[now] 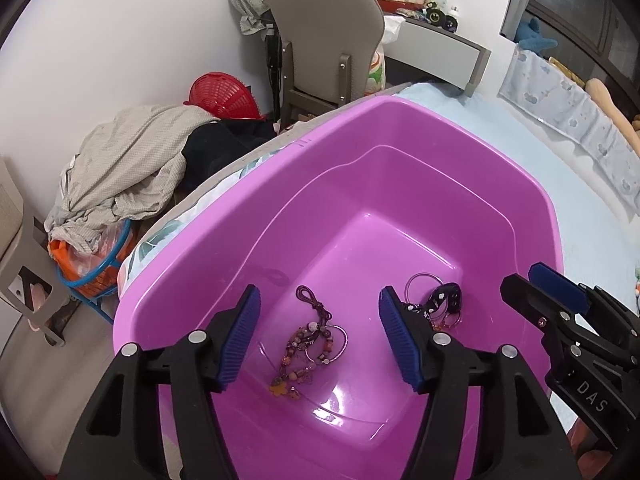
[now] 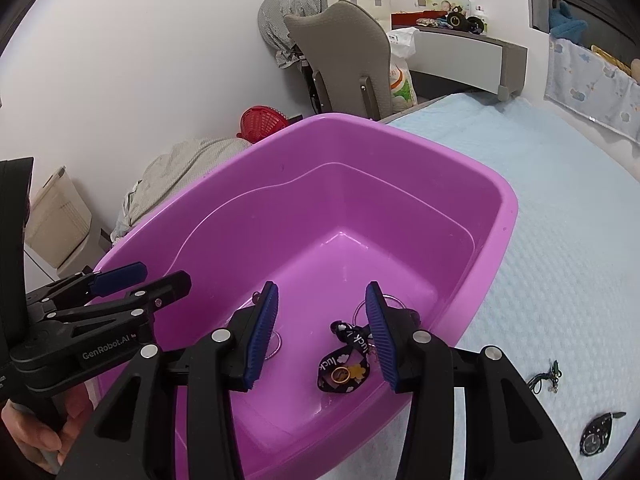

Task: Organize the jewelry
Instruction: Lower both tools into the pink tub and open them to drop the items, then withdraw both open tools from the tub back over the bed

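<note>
Purple tub [image 1: 400, 128] floor: beaded necklace [image 1: 308, 344] between left gripper's [image 1: 318, 334] spread jaws.

Both wrist cameras look steeply down, close, perhaps side by side, sharing the purple basin [image 1: 520, 184]

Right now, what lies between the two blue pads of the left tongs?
In the left wrist view, a brown beaded cord necklace lies between them, on the purple plastic tub's floor.

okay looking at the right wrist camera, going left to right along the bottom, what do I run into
Left gripper → right gripper with jaws open over the purple tub → black printed strap holding a gold ring → green cord piece on the blue bed cover → black watch.
</note>
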Demonstrator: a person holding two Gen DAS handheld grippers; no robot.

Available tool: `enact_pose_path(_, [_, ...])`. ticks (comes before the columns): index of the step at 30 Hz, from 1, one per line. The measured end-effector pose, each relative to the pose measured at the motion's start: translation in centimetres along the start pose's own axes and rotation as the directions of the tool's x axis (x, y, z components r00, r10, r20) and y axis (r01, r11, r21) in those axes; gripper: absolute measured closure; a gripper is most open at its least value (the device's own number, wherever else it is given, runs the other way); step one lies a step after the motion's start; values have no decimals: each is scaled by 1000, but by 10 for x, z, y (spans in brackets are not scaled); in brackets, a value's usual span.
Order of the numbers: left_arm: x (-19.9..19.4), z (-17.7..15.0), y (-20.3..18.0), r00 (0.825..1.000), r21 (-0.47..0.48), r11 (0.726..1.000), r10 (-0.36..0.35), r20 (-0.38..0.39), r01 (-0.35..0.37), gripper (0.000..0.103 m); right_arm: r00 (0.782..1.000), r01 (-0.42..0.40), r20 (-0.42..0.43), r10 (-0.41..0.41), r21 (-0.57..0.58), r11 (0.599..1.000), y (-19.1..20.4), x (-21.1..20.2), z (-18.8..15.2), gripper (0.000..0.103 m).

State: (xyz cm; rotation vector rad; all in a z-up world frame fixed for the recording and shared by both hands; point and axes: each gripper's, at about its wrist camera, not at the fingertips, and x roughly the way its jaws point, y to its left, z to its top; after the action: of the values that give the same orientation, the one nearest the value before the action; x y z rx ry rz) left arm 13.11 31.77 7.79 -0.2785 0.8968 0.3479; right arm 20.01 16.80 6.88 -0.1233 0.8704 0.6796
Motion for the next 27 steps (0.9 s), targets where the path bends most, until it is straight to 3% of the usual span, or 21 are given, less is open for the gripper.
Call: enact_pose_path(27, [-29, -19, -7, 1000, 8, 1000, 17, 13, -17, 37, 998, -29, 51, 26, 54, 998, 8, -47, -31, 54])
